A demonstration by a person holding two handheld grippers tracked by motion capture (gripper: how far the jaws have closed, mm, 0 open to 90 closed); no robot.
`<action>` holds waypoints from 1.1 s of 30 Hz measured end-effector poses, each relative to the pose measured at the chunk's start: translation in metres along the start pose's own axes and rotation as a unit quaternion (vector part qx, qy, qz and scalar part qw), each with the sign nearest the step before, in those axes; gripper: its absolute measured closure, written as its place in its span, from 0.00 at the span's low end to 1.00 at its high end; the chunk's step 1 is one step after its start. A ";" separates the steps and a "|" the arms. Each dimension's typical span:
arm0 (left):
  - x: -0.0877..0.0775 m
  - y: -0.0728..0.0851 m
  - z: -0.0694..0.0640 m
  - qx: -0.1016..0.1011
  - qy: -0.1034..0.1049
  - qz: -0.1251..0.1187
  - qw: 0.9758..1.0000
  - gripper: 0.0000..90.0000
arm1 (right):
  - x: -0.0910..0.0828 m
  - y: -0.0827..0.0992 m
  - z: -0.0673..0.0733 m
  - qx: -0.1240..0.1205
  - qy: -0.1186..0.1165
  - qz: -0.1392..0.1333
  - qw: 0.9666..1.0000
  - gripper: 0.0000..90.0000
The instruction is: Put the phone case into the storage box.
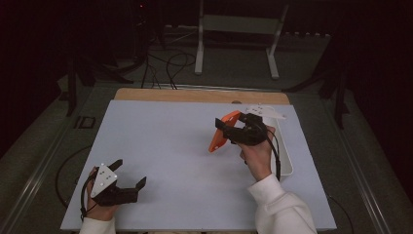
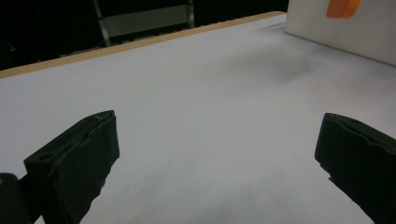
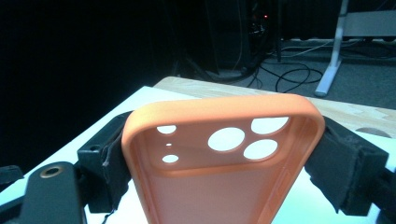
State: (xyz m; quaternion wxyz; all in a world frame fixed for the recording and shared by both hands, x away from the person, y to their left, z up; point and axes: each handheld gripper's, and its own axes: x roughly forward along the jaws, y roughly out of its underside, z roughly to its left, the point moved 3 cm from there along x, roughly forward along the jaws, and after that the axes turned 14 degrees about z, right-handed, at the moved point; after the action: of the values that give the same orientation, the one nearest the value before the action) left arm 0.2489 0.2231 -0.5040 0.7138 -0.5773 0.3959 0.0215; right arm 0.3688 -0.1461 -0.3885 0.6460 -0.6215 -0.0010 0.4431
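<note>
One orange soft-plastic phone case [image 1: 220, 132], one white shallow tray [image 1: 287, 163], two tools, one pale grey counter [image 1: 170, 161]. My right tool [image 1: 233, 130] is clamped on the orange case: a black pad presses each long side, and the case hangs tilted above the right half of the counter, just left of the tray. My left tool [image 1: 130, 176] sits low at the near left corner, jaws spread wide, nothing between them, well apart from the case.

Right gripper view gives the case's [image 3: 219, 154] inside face with its camera cutouts, three big holes and three small ones, and both pads tight on its edges; the high view gives no holes. Left gripper view shows bare counter [image 2: 196, 116] between the wide jaws, plus a corner of the case [image 2: 343, 8] far off at top right.
</note>
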 end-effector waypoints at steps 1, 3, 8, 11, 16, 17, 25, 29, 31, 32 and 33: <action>0.000 0.000 0.000 0.000 0.000 0.000 1.000 0.01 | 0.000 -0.001 -0.001 0.001 0.001 0.000 1.000 0.18; 0.000 0.000 0.000 0.000 0.000 0.001 1.000 0.01 | 0.001 -0.002 -0.002 0.002 0.003 -0.001 1.000 0.18; 0.001 0.000 -0.001 0.002 0.000 0.002 1.000 0.01 | 0.002 -0.005 -0.004 0.001 0.007 0.000 1.000 0.18; 0.001 0.000 -0.002 0.002 0.000 0.002 1.000 0.01 | 0.003 -0.005 -0.005 0.002 0.009 -0.001 1.000 0.18; 0.002 0.000 -0.002 0.002 -0.001 0.002 1.000 0.01 | 0.004 -0.008 -0.009 0.001 0.016 -0.001 1.000 0.18; 0.002 0.000 -0.002 0.002 -0.001 0.001 1.000 0.01 | 0.004 -0.009 -0.009 0.000 0.017 -0.001 1.000 0.18; 0.001 0.000 -0.002 0.003 -0.002 0.002 1.000 0.01 | 0.006 -0.015 -0.011 -0.004 0.025 -0.001 1.000 0.18; 0.001 -0.001 -0.003 0.004 -0.002 0.001 1.000 0.01 | 0.007 -0.017 -0.013 -0.003 0.028 -0.001 1.000 0.18; 0.001 -0.001 -0.003 0.004 -0.002 0.001 1.000 0.01 | 0.008 -0.017 -0.014 -0.004 0.031 0.000 1.000 0.18; 0.001 -0.001 -0.003 0.004 -0.002 0.001 1.000 0.01 | 0.008 -0.018 -0.014 -0.002 0.031 0.001 1.000 0.18; 0.001 -0.001 -0.003 0.005 -0.002 0.001 1.000 0.01 | 0.009 -0.018 -0.015 -0.001 0.032 0.001 0.999 0.18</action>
State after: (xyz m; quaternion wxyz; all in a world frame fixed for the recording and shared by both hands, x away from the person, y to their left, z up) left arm 0.2484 0.2198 -0.5044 0.7174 -0.5736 0.3947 0.0217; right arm 0.3924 -0.1499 -0.3824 0.6444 -0.6365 0.0200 0.4234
